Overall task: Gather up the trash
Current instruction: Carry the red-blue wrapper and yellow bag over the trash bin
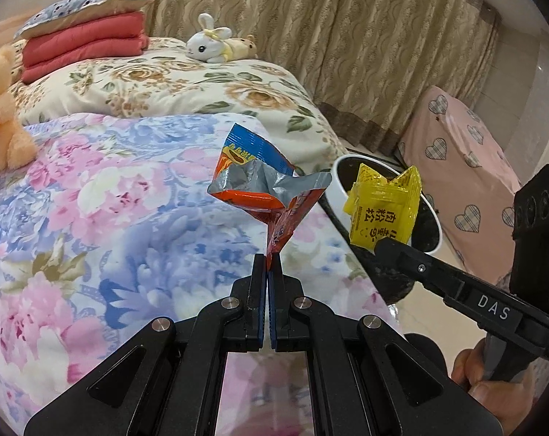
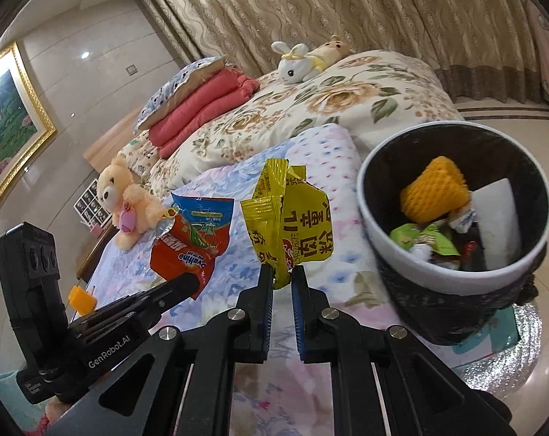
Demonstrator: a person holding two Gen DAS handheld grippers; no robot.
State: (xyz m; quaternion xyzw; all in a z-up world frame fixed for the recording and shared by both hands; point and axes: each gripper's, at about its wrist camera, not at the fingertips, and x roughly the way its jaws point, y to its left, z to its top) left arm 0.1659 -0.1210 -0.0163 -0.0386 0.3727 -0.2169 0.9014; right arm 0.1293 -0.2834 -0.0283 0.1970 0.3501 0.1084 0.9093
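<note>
Altogether two wrappers are held up over the bed (image 1: 92, 189), one in each gripper. The left gripper (image 1: 270, 256) has its jaws closed fully on the bottom corner of the orange wrapper (image 1: 260, 178), which stands up crumpled and torn open, with its silver inside showing. The right gripper (image 2: 282, 276) has its jaws almost closed, with only a narrow gap, and they pinch the lower edge of the yellow wrapper (image 2: 292, 218); in the left wrist view this wrapper (image 1: 383, 207) hangs in front of the bin's rim. There is one trash bin (image 2: 369, 196), white with a dark liner, standing just beside the edge of the bed, to the right of both wrappers. Inside it I count one orange foam net (image 2: 434, 190), one white flat piece (image 2: 500, 225), one green wrapper (image 2: 420, 239) and some more small scraps that are too mixed to tell apart. On the bed there are three soft toys: one peach teddy bear (image 2: 125, 210), one white rabbit (image 2: 296, 63) and one tan bear (image 2: 332, 49) lying just behind the rabbit. One pillow (image 1: 81, 9) lies on one folded red blanket (image 1: 85, 45). One small orange object (image 2: 81, 299) shows at the left in the right wrist view, but I cannot tell what it is. Only the fingers of one hand (image 1: 492, 378) are visible, at the corner of the left wrist view, and the bottom of the bin is cut off by the gripper.
</note>
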